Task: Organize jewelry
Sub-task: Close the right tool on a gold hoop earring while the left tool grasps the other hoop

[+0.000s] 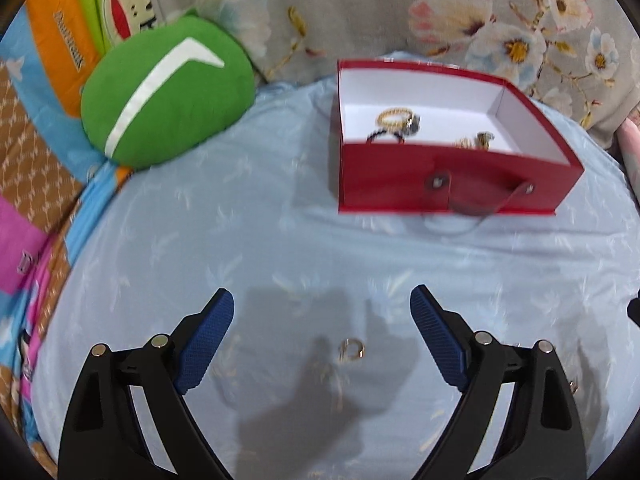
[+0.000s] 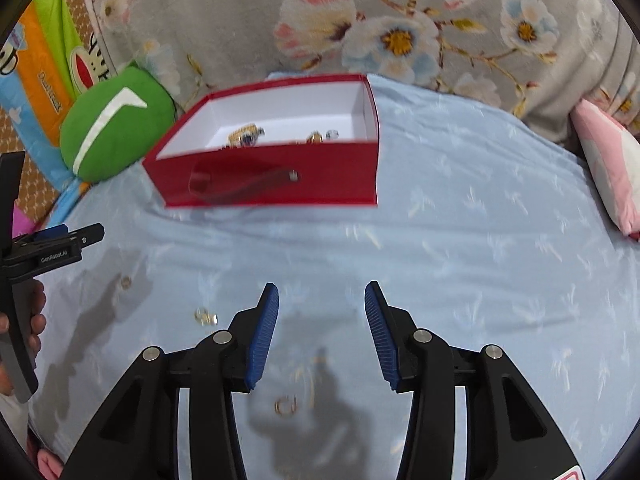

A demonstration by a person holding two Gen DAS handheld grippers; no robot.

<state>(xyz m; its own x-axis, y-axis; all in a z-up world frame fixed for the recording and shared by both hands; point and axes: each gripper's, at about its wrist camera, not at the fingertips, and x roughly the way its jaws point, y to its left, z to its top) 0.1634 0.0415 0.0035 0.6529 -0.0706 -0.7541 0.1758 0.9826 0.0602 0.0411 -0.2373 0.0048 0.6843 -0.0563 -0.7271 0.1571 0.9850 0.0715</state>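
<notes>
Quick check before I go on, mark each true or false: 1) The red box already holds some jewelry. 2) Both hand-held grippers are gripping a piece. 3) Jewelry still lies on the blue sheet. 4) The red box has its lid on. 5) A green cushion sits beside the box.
1) True: the red box holds jewelry, including a gold bangle.
2) False: the left hand-held gripper and right hand-held gripper are both open and empty.
3) True: a small gold ring lies on the blue sheet.
4) False: it is open on top.
5) True: the green cushion is on the sheet's far edge.
</notes>
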